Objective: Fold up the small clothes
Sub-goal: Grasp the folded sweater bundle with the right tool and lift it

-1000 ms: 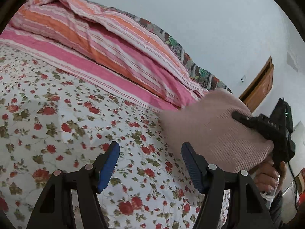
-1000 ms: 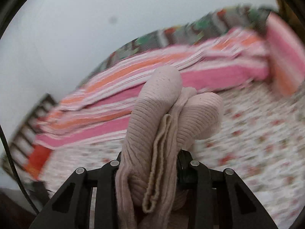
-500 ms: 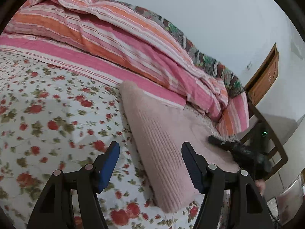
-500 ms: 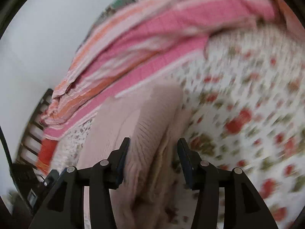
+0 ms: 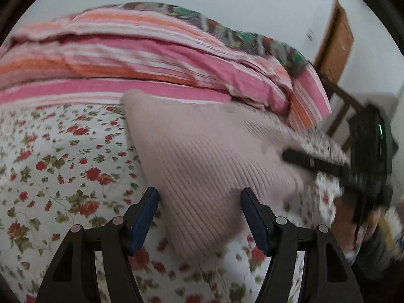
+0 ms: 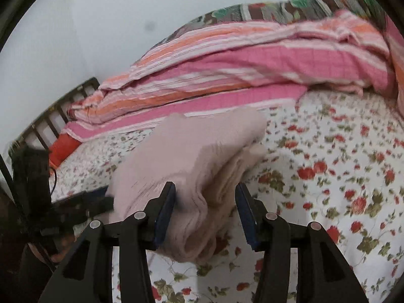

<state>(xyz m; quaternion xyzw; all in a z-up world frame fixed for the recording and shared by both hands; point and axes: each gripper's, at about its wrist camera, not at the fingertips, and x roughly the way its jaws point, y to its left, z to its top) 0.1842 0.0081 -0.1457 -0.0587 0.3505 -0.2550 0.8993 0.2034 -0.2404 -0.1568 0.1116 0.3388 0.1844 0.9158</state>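
A folded pale pink ribbed knit garment (image 5: 202, 161) lies on the floral bed sheet (image 5: 63, 166); it also shows in the right wrist view (image 6: 197, 156). My left gripper (image 5: 199, 217) is open, its blue-padded fingers on either side of the garment's near corner. My right gripper (image 6: 205, 214) is open around the garment's folded end, pads apart from the cloth. In the left wrist view the right gripper (image 5: 323, 164) reaches in from the right edge of the garment. In the right wrist view the left gripper (image 6: 83, 202) is at the garment's left.
A pink and orange striped quilt (image 5: 151, 58) is bunched along the far side of the bed, with a patterned pillow (image 6: 290, 7) behind it. A dark slatted bed frame (image 6: 50, 116) and a wooden door (image 5: 335, 43) are at the edges. An orange item (image 6: 61, 149) lies by the frame.
My right gripper carried the garment down onto the sheet and opened, letting it go. My left gripper moved in over the garment's near corner.
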